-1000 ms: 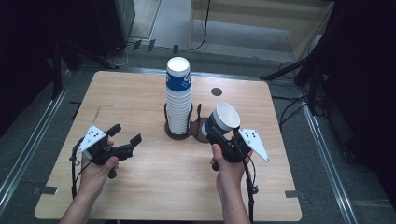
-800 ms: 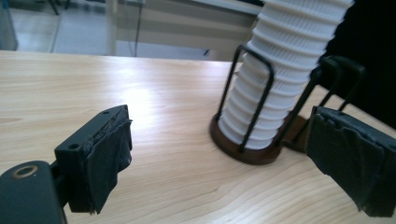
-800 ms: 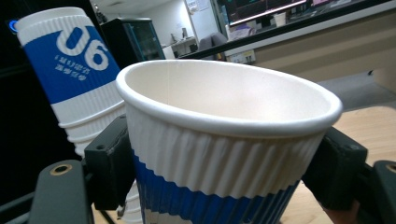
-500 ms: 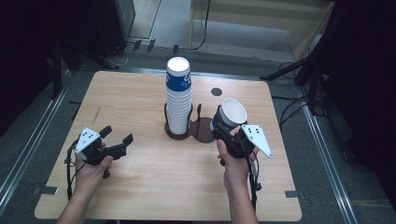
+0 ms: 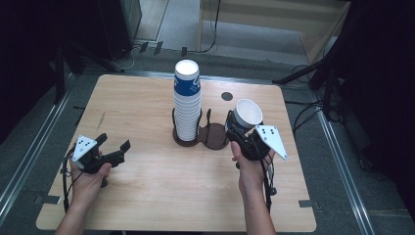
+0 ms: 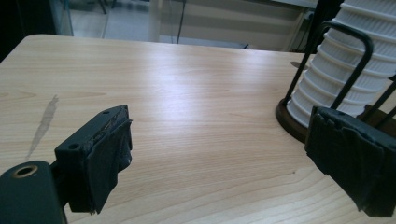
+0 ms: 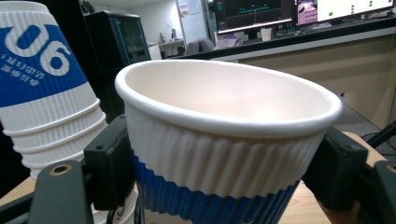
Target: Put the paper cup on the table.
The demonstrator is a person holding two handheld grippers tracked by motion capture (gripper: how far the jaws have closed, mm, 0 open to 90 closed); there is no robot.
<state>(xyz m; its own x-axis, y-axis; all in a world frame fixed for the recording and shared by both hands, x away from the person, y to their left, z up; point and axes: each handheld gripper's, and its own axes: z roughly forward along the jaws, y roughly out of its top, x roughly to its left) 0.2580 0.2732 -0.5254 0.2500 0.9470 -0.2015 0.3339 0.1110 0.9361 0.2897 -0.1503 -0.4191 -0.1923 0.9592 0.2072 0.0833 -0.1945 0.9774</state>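
Right gripper (image 5: 238, 131) pinched a paper cup (image 5: 246, 115) — jaws pressed on both sides of its ribbed wall, mouth up, slightly tilted. In the right gripper view the cup (image 7: 224, 140) sat between the two black jaws, white rim on top, blue band lower down. The cup was held above the right side of the dark holder (image 5: 208, 135), just beside the stack (image 5: 187, 100). Whether its base touched the holder, could not tell.

The stack of white-and-blue cups stood upright in the left ring of the holder, near the middle of the table (image 5: 147, 196), its wire uprights rising along both sides. In the right gripper view the stack (image 7: 44, 93) was close on the left of the held cup, blue print on its top cup.

Left gripper (image 5: 113, 150) was spread — jaws wide apart, nothing between them. It hovered low over the table's left part, well apart from the stack, pointed toward the holder. In the left gripper view its pads (image 6: 105, 158) were empty over bare wood (image 6: 187, 116), with the stack's base (image 6: 341, 84) and a black wire upright (image 6: 348, 70) at the far right. A faint grey smear (image 6: 44, 123) marked the wood on the left.

A small dark round spot (image 5: 226, 96) lay on the table behind the held cup. Both hands came in from the bottom edge, cables trailing from each gripper.
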